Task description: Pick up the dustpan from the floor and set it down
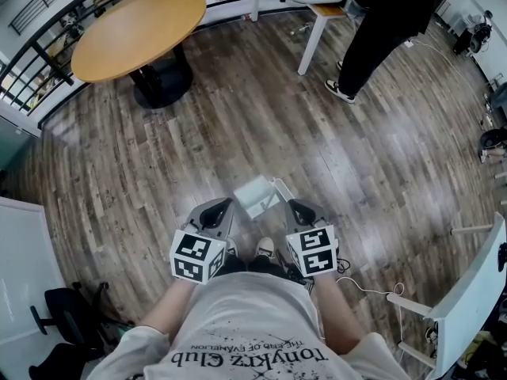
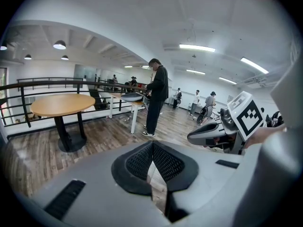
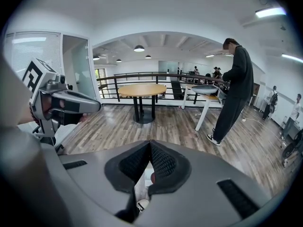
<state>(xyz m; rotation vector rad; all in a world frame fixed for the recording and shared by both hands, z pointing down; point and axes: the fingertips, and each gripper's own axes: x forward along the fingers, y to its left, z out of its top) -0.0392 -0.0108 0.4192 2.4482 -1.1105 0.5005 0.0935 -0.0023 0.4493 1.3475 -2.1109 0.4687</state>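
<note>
A pale grey-white dustpan (image 1: pixel 255 195) lies on the wood floor just ahead of my shoes, its handle (image 1: pixel 280 188) angled to the right. My left gripper (image 1: pixel 219 209) and right gripper (image 1: pixel 300 210) hover side by side above the floor, one on each side of the dustpan, neither touching it. In the left gripper view the left gripper (image 2: pixel 151 144) has its ribbed pads meeting at the tips with nothing between them. The right gripper (image 3: pixel 150 143) looks the same in its own view, shut and empty; a pale patch, probably the dustpan (image 3: pixel 141 183), shows below its pads.
A round wooden table (image 1: pixel 139 30) stands at the back left by a black railing. A person in black (image 1: pixel 382 30) stands at a white table (image 1: pixel 318 10) at the back. A cable (image 1: pixel 372 290) and a white panel (image 1: pixel 467 291) are at the right, a black chair (image 1: pixel 65 313) at the lower left.
</note>
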